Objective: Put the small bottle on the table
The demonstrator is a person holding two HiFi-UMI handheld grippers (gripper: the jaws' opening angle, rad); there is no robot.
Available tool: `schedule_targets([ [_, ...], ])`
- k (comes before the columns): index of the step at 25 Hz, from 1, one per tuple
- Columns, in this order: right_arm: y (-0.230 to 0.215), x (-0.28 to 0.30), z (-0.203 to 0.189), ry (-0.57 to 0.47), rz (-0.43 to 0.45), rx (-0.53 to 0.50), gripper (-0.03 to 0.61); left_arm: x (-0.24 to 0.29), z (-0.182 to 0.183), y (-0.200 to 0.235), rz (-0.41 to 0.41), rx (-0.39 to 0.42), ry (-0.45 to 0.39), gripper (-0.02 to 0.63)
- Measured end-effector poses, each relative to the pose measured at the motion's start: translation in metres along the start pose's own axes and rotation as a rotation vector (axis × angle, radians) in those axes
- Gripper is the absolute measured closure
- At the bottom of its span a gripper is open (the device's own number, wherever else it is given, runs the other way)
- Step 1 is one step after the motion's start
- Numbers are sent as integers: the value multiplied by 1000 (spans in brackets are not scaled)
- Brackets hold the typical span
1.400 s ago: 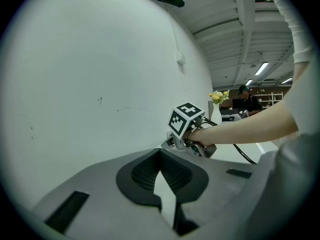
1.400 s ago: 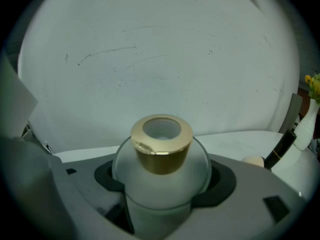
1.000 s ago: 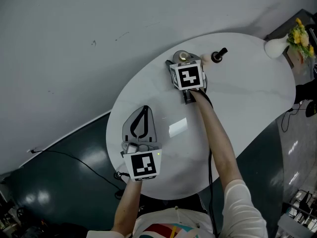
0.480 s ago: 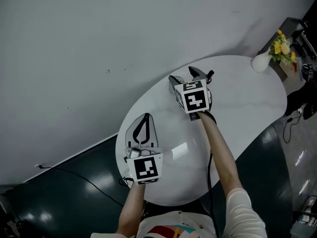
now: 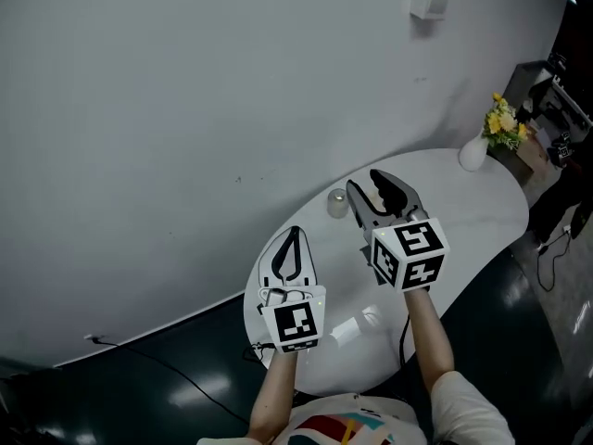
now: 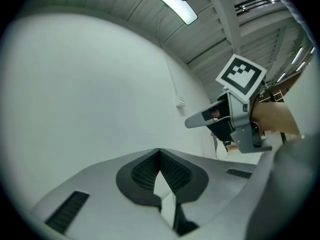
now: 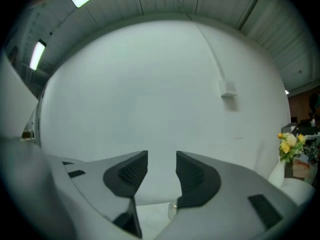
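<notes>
The small bottle [image 5: 336, 202], a short pale grey one, stands on the white oval table [image 5: 463, 211] just left of my right gripper's fingers. In the right gripper view the small bottle [image 7: 172, 210] shows low down, below the jaws. My right gripper [image 5: 366, 184] is lifted above the table and points at the wall. Its jaws have just been closing and stand partly apart with nothing between them [image 7: 161, 156]. My left gripper [image 5: 292, 235] hangs over the table's left end, shut and empty, its pads meeting [image 6: 159, 151]. The left gripper view also catches the right gripper [image 6: 220, 119].
A white vase [image 5: 473, 153] with yellow flowers [image 5: 503, 119] stands at the table's far right end. A plain white wall rises close behind the table, with a small box [image 5: 428, 0] mounted on it. Dark glossy floor [image 5: 139, 378] surrounds the table.
Both grippers have risen off the table, the right one farther, pulling back from the bottle, which stays on the table. The right jaws are narrower than before. The head view has tilted up.
</notes>
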State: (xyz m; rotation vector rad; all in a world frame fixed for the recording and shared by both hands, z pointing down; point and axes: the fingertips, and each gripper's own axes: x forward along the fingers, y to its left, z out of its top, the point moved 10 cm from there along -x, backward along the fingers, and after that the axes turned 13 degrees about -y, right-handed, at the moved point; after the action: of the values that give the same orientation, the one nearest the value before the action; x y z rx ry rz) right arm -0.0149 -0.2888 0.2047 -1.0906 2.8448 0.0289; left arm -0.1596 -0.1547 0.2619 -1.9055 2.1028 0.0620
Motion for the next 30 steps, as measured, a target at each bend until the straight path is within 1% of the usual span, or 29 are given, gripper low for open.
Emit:
schedule_targets([
  [2, 13, -21, 10, -45, -25, -23, 439, -4, 11, 0, 2, 12, -19, 606],
  [5, 27, -48, 13, -118, -97, -62, 536, -16, 28, -1, 7, 27, -58, 606],
  [7, 33, -61, 10, -130, -130, -80, 558, -24, 39, -1, 18, 25, -96, 606],
  [10, 46, -80, 4, -120, -142, -105, 568, -34, 52, 1, 44, 8, -150, 606],
  [15, 67, -104, -1, -118, -162, -166, 568, -45, 58, 5, 51, 1, -150, 606],
  [21, 75, -121, -13, -93, -157, -149, 568, -50, 56, 1, 30, -12, -152, 606],
  [24, 79, -123, -14, -80, -150, -153, 568, -48, 56, -2, 13, -18, -146, 606],
  [30, 81, -123, -17, -75, -163, -153, 568, -45, 54, -1, 9, -35, -161, 606],
])
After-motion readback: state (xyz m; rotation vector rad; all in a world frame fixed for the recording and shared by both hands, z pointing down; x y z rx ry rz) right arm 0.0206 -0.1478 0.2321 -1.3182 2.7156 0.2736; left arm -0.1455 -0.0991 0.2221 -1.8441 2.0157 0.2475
